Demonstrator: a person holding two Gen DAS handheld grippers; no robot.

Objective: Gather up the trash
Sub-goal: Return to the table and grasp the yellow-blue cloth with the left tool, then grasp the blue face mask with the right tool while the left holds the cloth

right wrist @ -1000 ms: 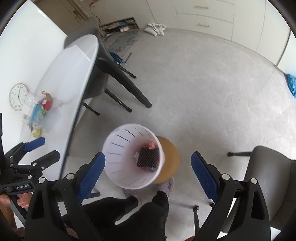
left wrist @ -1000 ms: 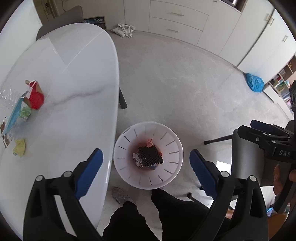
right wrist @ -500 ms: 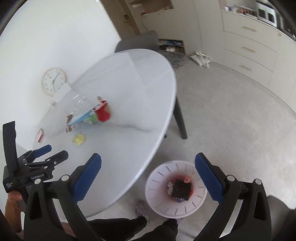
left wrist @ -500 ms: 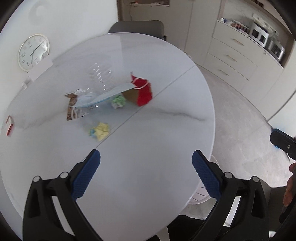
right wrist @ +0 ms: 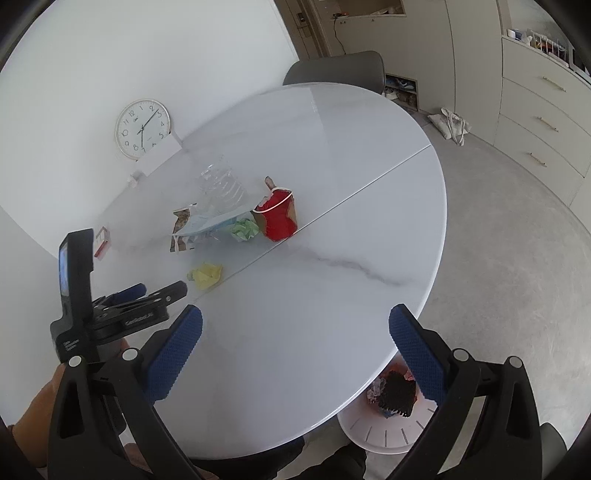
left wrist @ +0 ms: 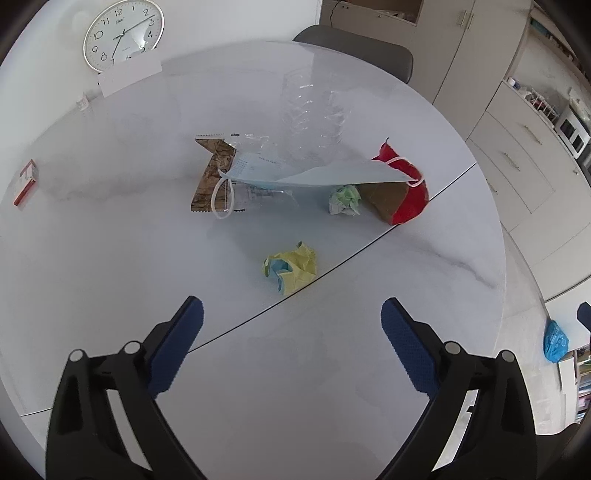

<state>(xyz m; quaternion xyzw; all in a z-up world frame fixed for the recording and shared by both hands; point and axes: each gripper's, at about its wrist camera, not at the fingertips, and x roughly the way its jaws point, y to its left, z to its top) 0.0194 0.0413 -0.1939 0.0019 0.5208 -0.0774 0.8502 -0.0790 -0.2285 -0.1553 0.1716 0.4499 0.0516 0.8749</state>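
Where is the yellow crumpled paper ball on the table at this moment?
In the left wrist view the yellow crumpled paper ball lies alone on the white table, nearest the camera, in front of the green paper ball.

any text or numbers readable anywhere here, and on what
"1" to "12": dial of the wall clock.
Script brand under the clock's 12: too small to read.
White lettering on the left gripper body: blurred.
Print on the brown wrapper and red box: unreadable.
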